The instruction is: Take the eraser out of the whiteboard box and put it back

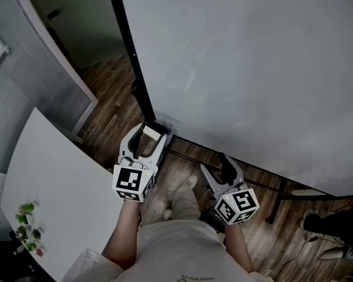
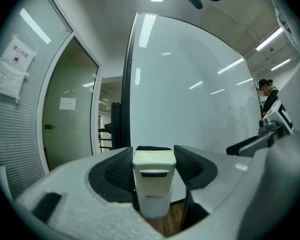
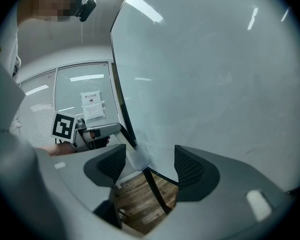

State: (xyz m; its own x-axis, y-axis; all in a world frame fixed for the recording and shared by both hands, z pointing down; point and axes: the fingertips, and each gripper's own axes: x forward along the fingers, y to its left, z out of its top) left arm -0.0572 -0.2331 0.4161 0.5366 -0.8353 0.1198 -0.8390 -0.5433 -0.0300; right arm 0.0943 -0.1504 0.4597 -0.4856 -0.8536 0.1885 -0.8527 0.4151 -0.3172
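My left gripper is shut on a cream eraser, held upright at the lower left corner of the whiteboard. In the left gripper view the eraser fills the gap between both pads, and its lower end sits at the mouth of the translucent whiteboard box. The box hangs on the board's bottom edge. My right gripper stands open to the right, with nothing between its fingers. In the right gripper view the box shows ahead between the jaws.
A white table stands at the left with small plants on it. The whiteboard's black stand bar runs along the wood floor. A glass partition lies at the far left. The person's legs are below.
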